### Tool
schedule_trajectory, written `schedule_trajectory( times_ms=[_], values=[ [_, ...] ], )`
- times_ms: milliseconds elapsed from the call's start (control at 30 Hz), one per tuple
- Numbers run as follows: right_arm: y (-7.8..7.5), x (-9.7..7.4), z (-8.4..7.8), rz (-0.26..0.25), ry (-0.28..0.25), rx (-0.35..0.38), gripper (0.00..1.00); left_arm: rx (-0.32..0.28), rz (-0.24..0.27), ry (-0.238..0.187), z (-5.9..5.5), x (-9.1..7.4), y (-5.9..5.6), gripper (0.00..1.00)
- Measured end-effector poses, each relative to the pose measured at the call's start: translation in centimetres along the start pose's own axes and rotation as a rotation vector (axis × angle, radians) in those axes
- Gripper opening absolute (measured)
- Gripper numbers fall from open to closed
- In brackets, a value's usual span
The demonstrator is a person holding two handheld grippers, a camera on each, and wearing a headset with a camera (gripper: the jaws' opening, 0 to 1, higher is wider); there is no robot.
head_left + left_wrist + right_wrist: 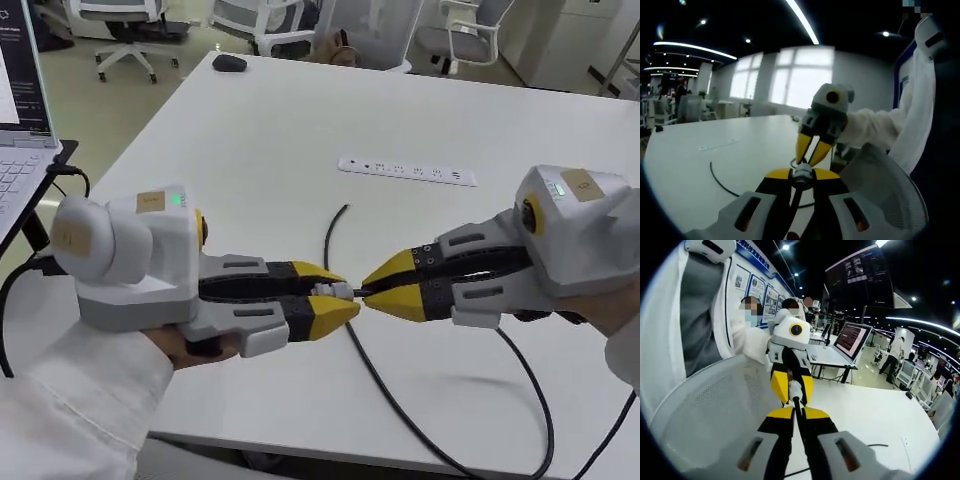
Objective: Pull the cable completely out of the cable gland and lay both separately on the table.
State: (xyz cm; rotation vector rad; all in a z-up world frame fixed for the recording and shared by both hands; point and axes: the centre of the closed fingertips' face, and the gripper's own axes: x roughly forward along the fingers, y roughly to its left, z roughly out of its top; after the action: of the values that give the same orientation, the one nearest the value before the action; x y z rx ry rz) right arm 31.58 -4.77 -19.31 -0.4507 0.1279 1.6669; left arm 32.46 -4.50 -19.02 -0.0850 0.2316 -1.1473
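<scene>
A pale grey cable gland (331,293) is held above the white table (260,150) between the yellow tips of my left gripper (345,295), which is shut on it. Right beside it, tip to tip, my right gripper (372,287) is shut on the black cable (329,236) where it leaves the gland. The cable's free end lies on the table toward the power strip. In the left gripper view the gland (802,172) sits in my left gripper (802,175), facing the right gripper (809,157). In the right gripper view the cable (798,412) runs from my right gripper (794,414) up to the gland (795,389).
A white power strip (406,171) lies beyond the grippers. A dark mouse (229,62) rests at the table's far edge. An open laptop (20,130) stands to the left. Thicker black leads (540,410) trail over the near right of the table. Office chairs (125,20) stand behind.
</scene>
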Motion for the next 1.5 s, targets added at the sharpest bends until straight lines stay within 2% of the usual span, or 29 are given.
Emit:
schedule_trajectory(
  times_ms=[233, 567, 800, 1033, 1333, 1400, 1500],
  values=[
    [-0.7, -1.4, -0.8, -0.045, -0.004, 0.031, 0.05, -0.014, 0.013, -0.024, 0.4, -0.2, 0.3, 0.17],
    [-0.9, -3.8, -3.2, -0.115, 0.013, 0.103, 0.05, -0.017, 0.013, -0.031, 0.5, -0.2, 0.2, 0.17],
    [-1.1, -4.9, -4.4, -0.157, 0.018, 0.143, 0.05, -0.021, 0.015, -0.042, 0.7, -0.3, 0.3, 0.17],
    [-0.7, -4.5, -4.6, -0.15, 0.019, 0.168, 0.05, -0.019, 0.009, -0.047, 0.9, -0.3, 0.2, 0.17],
    [-0.6, -4.0, -5.0, -0.154, 0.057, 0.164, 0.07, -0.017, 0.003, -0.046, 0.9, -0.3, 0.0, 0.17],
    [-0.7, -3.8, -4.6, -0.161, 0.065, 0.152, 0.11, -0.018, 0.003, -0.052, 1.0, -0.3, 0.0, 0.17],
    [-0.6, -3.4, -3.4, -0.152, 0.047, 0.123, 0.13, -0.016, 0.004, -0.046, 0.9, -0.3, 0.0, 0.17]
  ],
)
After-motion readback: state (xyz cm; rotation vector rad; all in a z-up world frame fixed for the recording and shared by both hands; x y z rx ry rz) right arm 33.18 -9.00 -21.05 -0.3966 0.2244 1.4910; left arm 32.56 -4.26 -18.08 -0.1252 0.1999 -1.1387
